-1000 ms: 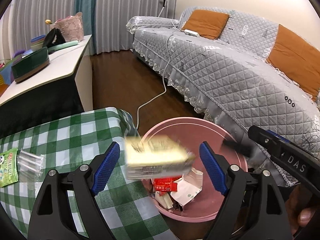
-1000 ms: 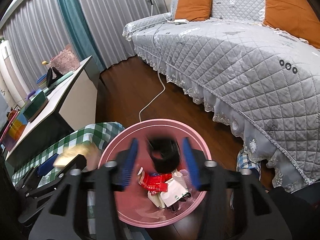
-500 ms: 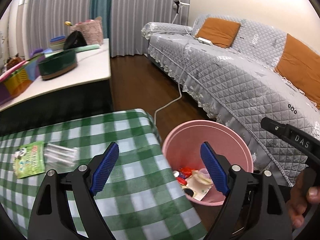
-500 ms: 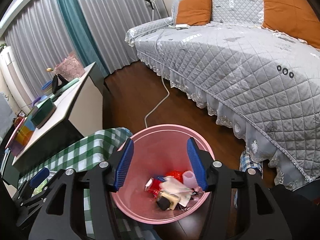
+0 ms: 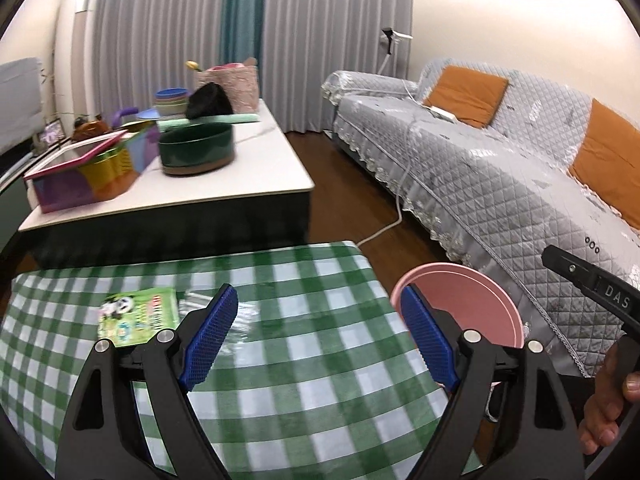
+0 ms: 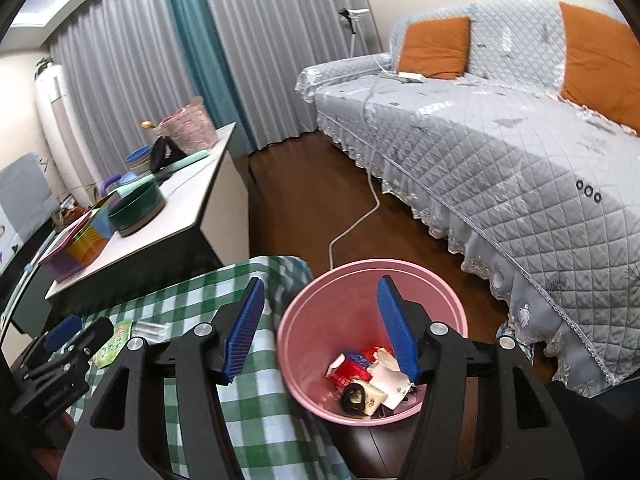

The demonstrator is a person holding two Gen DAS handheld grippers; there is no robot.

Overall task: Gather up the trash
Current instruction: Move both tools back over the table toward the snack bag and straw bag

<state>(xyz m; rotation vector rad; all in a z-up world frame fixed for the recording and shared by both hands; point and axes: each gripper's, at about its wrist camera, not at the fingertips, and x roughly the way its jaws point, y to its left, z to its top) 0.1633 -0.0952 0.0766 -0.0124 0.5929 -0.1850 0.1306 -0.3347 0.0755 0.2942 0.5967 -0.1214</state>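
Both my grippers now emptied, swinging off bin toward table. Left gripper (image 5: pixel 316 336) jaws wide, holding nothing, hovering over checked cloth (image 5: pixel 304 364). Right gripper (image 6: pixel 320 328) likewise wide, hanging over pink bin (image 6: pixel 316 312). Remaining trash: green packet (image 5: pixel 138 316), clear wrapper (image 6: pixel 151 329) beside it. Risk: wrapper slipping from pads, being thin. Bin holding cartons, paper scraps.

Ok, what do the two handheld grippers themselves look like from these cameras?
Both match: the left gripper and right gripper have glossy black angular plastic frames with cut-out windows, silver round bolts, and jaws lined with blue textured pads. White lettering "DAS" marks the right one's black body in the left view. A bare hand grips it; no cables visible.
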